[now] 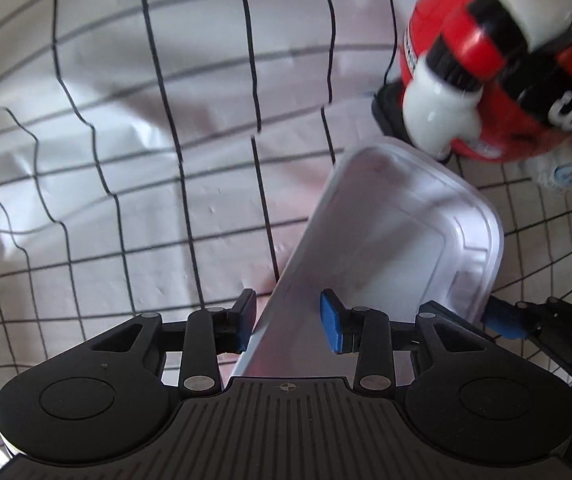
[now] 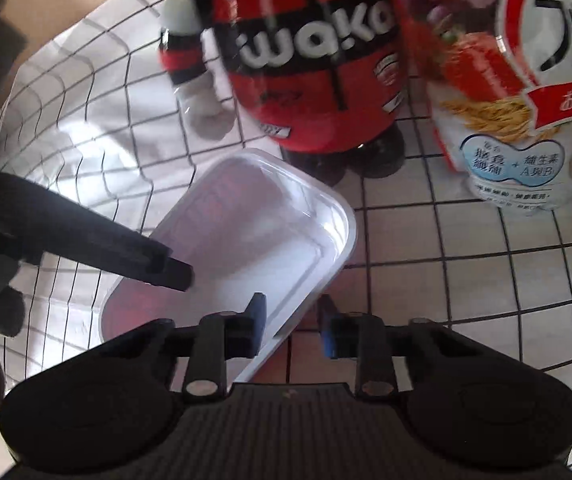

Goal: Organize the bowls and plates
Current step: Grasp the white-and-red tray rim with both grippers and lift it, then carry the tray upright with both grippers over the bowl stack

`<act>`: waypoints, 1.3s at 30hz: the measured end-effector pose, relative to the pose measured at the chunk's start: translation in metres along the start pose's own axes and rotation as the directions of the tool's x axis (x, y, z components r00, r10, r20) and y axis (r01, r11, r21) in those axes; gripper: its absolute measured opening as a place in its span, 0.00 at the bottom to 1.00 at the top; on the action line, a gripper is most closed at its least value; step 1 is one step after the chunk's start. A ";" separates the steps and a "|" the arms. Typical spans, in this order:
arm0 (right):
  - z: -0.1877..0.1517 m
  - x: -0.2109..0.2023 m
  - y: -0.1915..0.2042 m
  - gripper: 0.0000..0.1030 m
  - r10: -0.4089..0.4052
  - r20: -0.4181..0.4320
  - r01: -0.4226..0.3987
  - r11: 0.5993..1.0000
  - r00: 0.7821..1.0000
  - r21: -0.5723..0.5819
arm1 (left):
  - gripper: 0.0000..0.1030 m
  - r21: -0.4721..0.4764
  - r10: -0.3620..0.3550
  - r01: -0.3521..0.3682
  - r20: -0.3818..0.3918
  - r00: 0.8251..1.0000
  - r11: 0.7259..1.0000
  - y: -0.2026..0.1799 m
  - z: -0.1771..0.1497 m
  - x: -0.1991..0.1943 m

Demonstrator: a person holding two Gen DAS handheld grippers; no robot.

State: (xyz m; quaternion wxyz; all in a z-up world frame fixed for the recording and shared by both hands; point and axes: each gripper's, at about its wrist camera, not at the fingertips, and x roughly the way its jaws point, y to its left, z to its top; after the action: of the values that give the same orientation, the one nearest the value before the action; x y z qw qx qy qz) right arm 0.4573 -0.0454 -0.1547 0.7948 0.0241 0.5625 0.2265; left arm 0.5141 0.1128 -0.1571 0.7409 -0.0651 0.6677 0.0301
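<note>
A white rectangular plastic tray [image 1: 401,232] lies tilted over the checked cloth, and both grippers are at it. My left gripper [image 1: 287,322] points straight down with its blue pads on either side of the tray's long wall, shut on it. In the right wrist view the same tray [image 2: 254,216] runs up and to the right. My right gripper [image 2: 291,322] straddles its near right rim, one pad inside and one outside, shut on the rim. One black finger of the left gripper [image 2: 166,270] reaches onto the tray from the left.
A red and black bottle with white lettering [image 2: 309,72] stands just behind the tray, also the red bottle [image 1: 505,60]. A cereal bag [image 2: 517,120] stands to its right. The white cloth with a black grid [image 1: 126,160] covers the table and is wrinkled at the left.
</note>
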 end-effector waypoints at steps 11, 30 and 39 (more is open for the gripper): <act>-0.017 -0.037 0.022 0.22 0.040 -0.017 -0.040 0.999 0.999 -0.008 | 0.35 0.008 -0.058 0.058 -0.006 0.998 0.998 0.016 -0.041 -0.030; -0.005 -0.165 0.134 0.22 0.138 0.281 -0.073 0.970 0.950 -0.230 | 0.32 -0.068 -0.193 0.238 0.395 0.898 0.969 0.084 -0.135 -0.192; -0.034 -0.172 0.184 0.22 0.223 0.268 -0.116 0.924 0.937 -0.364 | 0.32 -0.137 -0.164 0.258 0.480 0.862 0.956 0.125 -0.207 -0.205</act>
State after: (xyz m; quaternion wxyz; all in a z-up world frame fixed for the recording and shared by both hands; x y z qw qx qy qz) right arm 0.3192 0.0460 0.0384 0.8409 -0.0309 0.3810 0.3832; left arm 0.2714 0.2166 0.0191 0.8675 -0.2019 0.4537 0.0290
